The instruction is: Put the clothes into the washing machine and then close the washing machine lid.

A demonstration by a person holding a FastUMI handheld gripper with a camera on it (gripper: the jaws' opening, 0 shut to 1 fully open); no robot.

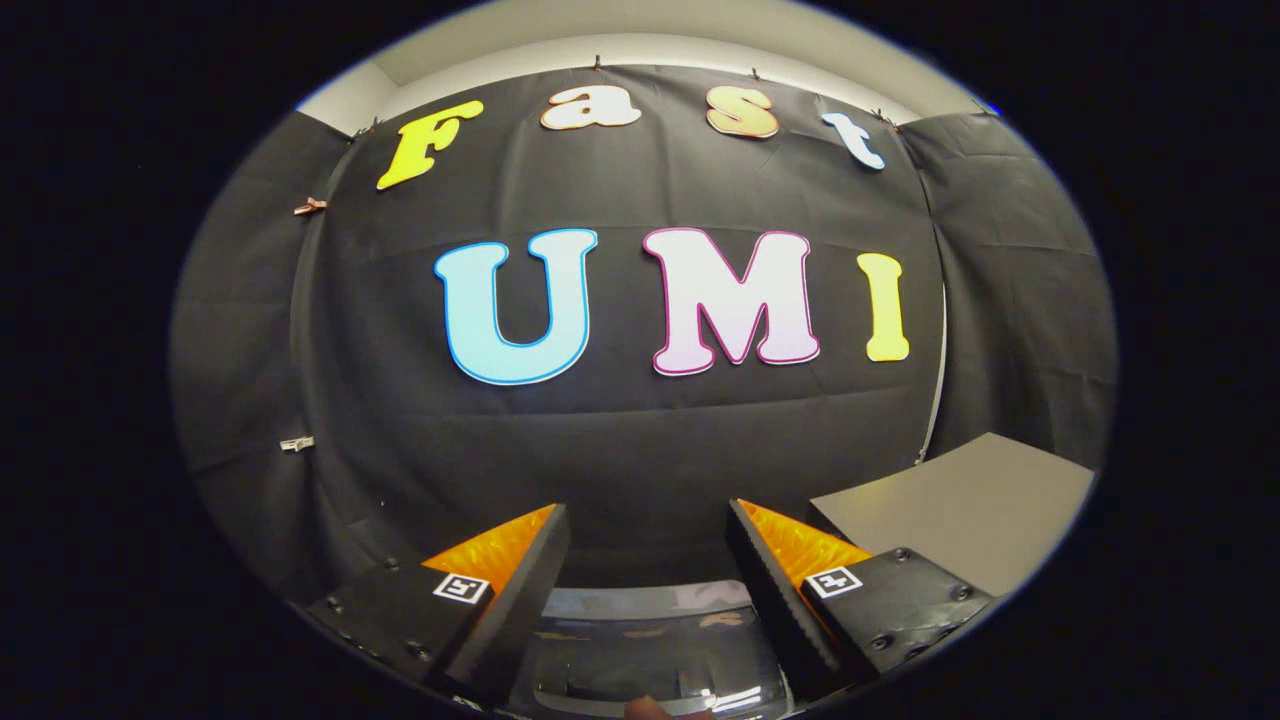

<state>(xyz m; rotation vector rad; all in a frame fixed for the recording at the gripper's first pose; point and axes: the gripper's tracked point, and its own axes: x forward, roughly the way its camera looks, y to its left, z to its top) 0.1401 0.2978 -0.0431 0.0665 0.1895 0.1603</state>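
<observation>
— Lid position?

— Washing machine lid [650,650] sits between my fingers [520,590] at six o'clock, low and close under them, glossy and dark with reflections on it. I can't tell whether it is fully down.

— Fingers?

— Spread wide, pinching nothing; the gripper [648,545] points level at the booth's black cloth wall [640,450].

— Anything else?

— A grey table [960,500] at four o'clock, just beyond the right finger. A fingertip [650,708] of a person shows at the lid's near edge.
</observation>
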